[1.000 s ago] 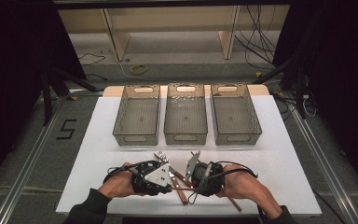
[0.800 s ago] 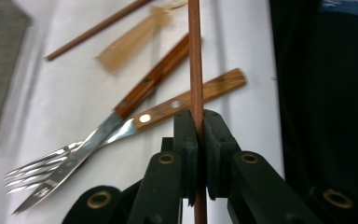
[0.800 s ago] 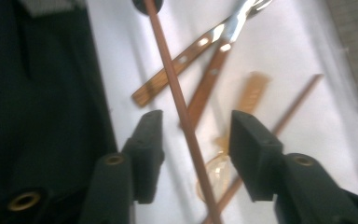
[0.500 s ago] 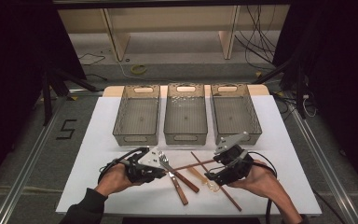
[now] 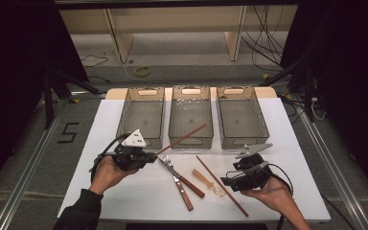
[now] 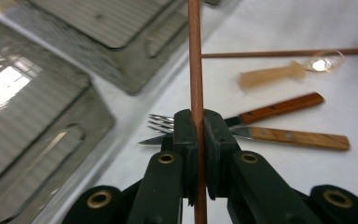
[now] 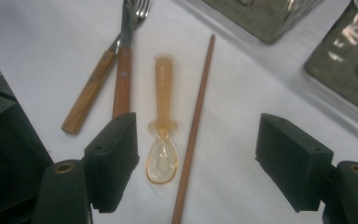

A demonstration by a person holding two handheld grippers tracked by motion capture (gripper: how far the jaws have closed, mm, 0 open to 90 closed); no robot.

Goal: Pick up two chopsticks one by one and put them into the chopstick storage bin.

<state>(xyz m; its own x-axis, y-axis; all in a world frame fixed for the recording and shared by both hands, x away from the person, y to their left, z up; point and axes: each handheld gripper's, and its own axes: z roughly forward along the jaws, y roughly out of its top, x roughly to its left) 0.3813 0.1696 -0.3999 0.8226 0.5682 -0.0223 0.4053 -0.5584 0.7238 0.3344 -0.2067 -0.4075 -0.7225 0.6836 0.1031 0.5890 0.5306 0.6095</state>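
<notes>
From the high view, a white desk (image 5: 124, 191) carries three grey bins (image 5: 190, 115) in a row along its far side. The left tool (image 5: 149, 155) sits at about 9 o'clock from the desk's middle, pinching one end of a brown chopstick (image 5: 182, 139) that slants up toward 2 o'clock, its far end reaching over the front wall of the middle bin. Near the middle lie a fork (image 5: 182, 178) and a knife (image 5: 178, 184), both with wooden handles, crossing each other. Just beside them toward 3 o'clock lies a small amber spoon (image 5: 206, 183), then a second chopstick (image 5: 221, 186) running from 11 to 5 o'clock. The right tool (image 5: 226, 182) hovers at 4 o'clock, just beside that second chopstick.

In the left gripper view, the jaws are pressed onto the chopstick (image 6: 196, 70), which rises straight to 12 o'clock. Behind them lie the fork (image 6: 163, 122), the knife (image 6: 298, 138) and the spoon (image 6: 289, 72).

In the right gripper view, the jaws stand wide apart above the desk, holding nothing. Between them lie the spoon (image 7: 162, 121), bowl toward 6 o'clock, and the second chopstick (image 7: 195, 126) just beside it. The fork (image 7: 123, 70) and knife (image 7: 89, 93) lie toward 11 o'clock.
</notes>
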